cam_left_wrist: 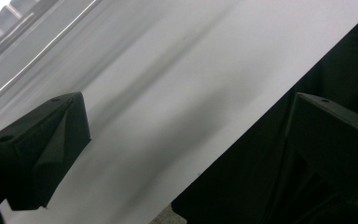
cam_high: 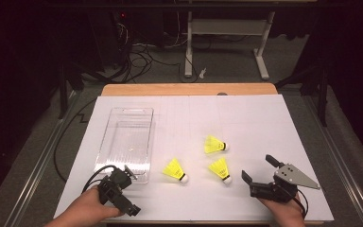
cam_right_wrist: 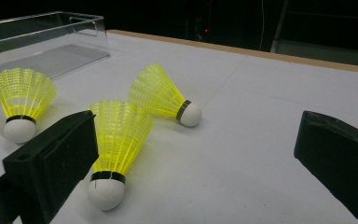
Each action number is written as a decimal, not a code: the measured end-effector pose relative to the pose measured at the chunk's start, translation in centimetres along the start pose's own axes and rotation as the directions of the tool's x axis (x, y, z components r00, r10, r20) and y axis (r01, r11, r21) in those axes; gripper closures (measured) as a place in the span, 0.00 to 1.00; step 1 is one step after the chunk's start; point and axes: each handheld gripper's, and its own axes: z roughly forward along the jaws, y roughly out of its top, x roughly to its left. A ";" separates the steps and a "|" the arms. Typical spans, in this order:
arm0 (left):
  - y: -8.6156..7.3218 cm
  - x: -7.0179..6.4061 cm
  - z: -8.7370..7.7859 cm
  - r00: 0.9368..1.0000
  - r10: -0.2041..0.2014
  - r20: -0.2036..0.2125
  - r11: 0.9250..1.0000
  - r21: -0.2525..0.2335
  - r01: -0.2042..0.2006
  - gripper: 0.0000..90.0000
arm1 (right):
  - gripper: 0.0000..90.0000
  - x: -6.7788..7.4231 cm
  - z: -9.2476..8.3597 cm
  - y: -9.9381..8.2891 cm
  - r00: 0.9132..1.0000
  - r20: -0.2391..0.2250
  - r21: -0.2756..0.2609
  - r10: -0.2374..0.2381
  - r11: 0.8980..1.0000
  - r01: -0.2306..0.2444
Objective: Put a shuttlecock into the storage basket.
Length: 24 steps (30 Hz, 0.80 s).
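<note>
Three yellow shuttlecocks with white cork heads lie on the white table sheet [cam_high: 250,118]: one at the left [cam_high: 175,170] [cam_right_wrist: 22,100], one farther back [cam_high: 215,144] [cam_right_wrist: 161,95], one nearest the right hand [cam_high: 220,169] [cam_right_wrist: 116,144]. My right gripper [cam_high: 259,169] [cam_right_wrist: 196,154] stands open just right of that nearest shuttlecock, nothing between its jaws. My left gripper [cam_high: 131,191] [cam_left_wrist: 186,126] is open at the table's front left, turned toward the front edge, holding nothing.
A clear plastic bin [cam_high: 132,109] [cam_right_wrist: 42,18] stands at the left of the table, just beyond the left gripper, with nothing visible inside. The sheet's front edge runs close under both hands. Cables and a desk frame [cam_high: 227,28] lie on the floor beyond the table.
</note>
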 end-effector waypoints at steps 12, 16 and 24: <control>0.4 -2.1 0.8 0.999 0.024 0.024 1.000 0.011 -0.024 0.01 | 0.00 0.0 0.0 0.0 1.000 -0.002 -0.001 -0.001 1.000 0.001; 0.5 -3.0 1.0 0.998 0.043 0.040 0.999 0.022 -0.044 0.01 | 0.00 0.0 0.0 0.0 1.000 -0.002 0.000 0.000 1.000 0.000; 0.6 -4.9 1.5 0.995 0.076 0.065 0.996 0.044 -0.078 0.01 | 0.00 0.0 -0.1 0.0 1.000 -0.004 -0.001 -0.002 1.000 0.002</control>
